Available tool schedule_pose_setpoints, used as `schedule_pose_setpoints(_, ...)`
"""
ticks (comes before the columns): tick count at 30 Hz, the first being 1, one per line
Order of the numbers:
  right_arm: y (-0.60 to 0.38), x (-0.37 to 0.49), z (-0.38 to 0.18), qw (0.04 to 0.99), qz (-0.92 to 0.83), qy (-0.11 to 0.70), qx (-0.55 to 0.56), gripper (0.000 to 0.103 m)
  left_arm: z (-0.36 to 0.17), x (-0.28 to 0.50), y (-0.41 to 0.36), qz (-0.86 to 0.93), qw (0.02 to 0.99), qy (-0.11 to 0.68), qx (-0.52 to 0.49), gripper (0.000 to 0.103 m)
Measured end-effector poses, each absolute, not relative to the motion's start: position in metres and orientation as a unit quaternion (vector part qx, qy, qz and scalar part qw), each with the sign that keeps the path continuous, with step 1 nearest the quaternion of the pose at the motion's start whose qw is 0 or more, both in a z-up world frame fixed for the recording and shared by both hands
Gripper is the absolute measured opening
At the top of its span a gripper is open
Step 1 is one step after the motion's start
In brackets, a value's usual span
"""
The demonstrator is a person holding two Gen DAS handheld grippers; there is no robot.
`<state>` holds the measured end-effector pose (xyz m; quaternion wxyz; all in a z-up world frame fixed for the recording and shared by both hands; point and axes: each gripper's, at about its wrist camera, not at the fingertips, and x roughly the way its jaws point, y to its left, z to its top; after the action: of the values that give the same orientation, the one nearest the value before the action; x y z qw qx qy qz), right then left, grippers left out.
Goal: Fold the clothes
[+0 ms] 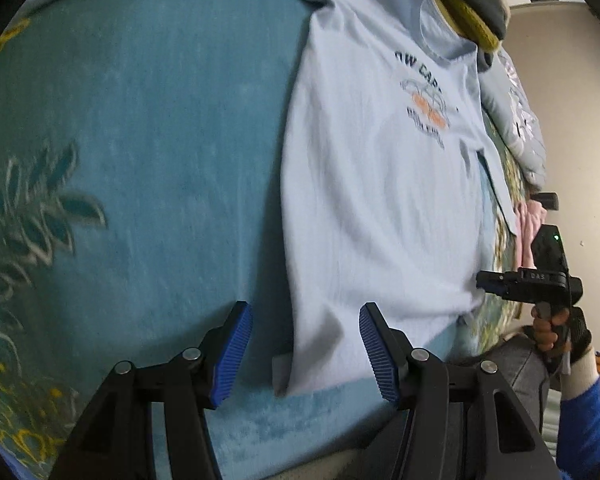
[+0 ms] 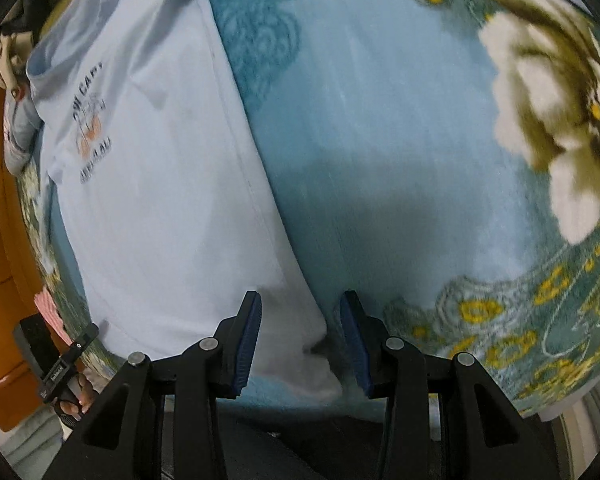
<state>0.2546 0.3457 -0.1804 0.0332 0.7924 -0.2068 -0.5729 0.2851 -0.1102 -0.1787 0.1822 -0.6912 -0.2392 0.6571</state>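
A pale blue T-shirt (image 1: 380, 208) with dark lettering and an orange print lies flat on a teal floral blanket (image 1: 160, 140). My left gripper (image 1: 306, 350) is open, its blue pads on either side of the shirt's bottom left corner. My right gripper (image 2: 300, 344) is open around the shirt's bottom right corner (image 2: 300, 332), which also shows in the right wrist view (image 2: 160, 184). The right gripper shows in the left wrist view (image 1: 488, 282), held by a hand at the shirt's hem. The left gripper's handle shows at the lower left of the right wrist view (image 2: 66, 364).
A pile of other clothes (image 1: 468, 4) lies beyond the shirt's collar, with a grey printed garment (image 1: 520, 120) and a pink cloth (image 1: 530, 236) beside it. An orange wooden panel (image 2: 4, 280) borders the blanket. A white flower pattern (image 2: 552, 128) marks the blanket's far right.
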Motion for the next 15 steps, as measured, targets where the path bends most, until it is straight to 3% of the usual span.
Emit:
schedule_pose_setpoints(6, 0.341, 0.276, -0.181, 0.044, -0.555, -0.188, 0.809, 0.042, -0.18, 0.296, -0.101, 0.646, 0.207, -0.243, -0.693, 0.059)
schedule_pose_setpoints(15, 0.345, 0.292, -0.157, 0.099, -0.585, -0.224, 0.773, 0.042, -0.175, 0.304, -0.099, 0.645, 0.23, -0.263, -0.679, 0.059)
